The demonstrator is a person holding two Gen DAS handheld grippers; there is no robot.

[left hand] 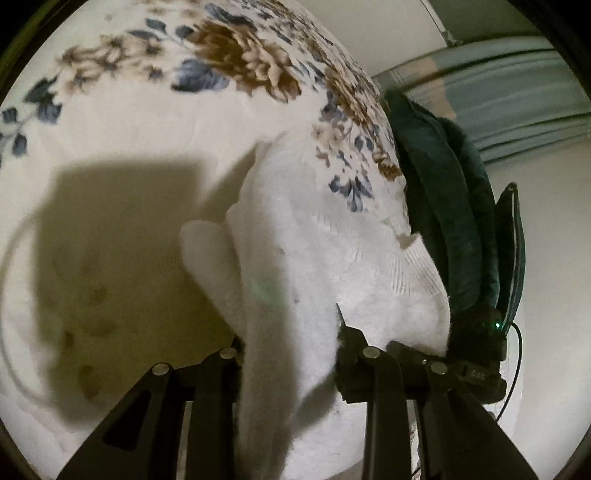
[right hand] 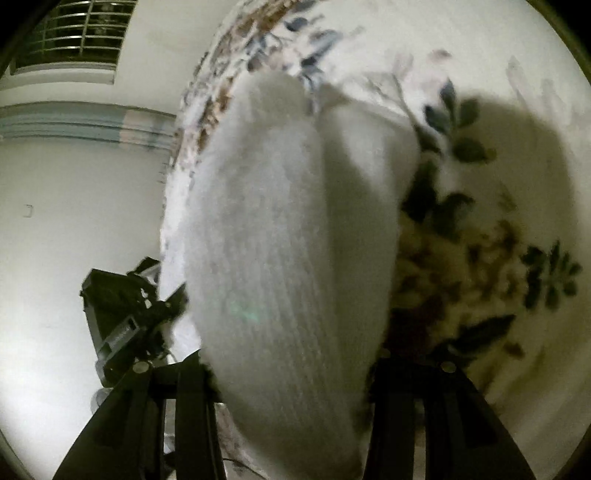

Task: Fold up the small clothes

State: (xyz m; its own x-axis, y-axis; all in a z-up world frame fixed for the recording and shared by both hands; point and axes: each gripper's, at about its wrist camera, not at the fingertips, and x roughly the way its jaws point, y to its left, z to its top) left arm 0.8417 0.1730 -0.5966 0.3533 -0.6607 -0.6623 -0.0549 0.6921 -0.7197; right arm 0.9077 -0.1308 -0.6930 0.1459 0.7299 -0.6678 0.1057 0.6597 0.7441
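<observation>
A white ribbed sock [left hand: 295, 258] lies on a floral bedspread [left hand: 147, 122]. In the left wrist view my left gripper [left hand: 291, 354] is shut on one end of the sock, which runs between the fingers and away up the frame. In the right wrist view my right gripper [right hand: 291, 365] is shut on the other end of the sock [right hand: 280, 229], whose fabric fills the gap between the fingers. The sock's far part is folded over with a second layer beside it [right hand: 365, 155]. The fingertips are hidden by fabric in both views.
The right gripper body, with a green light and a dark green strap [left hand: 443, 206], sits at the right of the left wrist view. The left gripper body [right hand: 125, 314] shows at the lower left of the right wrist view. White wall [right hand: 74, 206] and a window [right hand: 74, 33] stand behind.
</observation>
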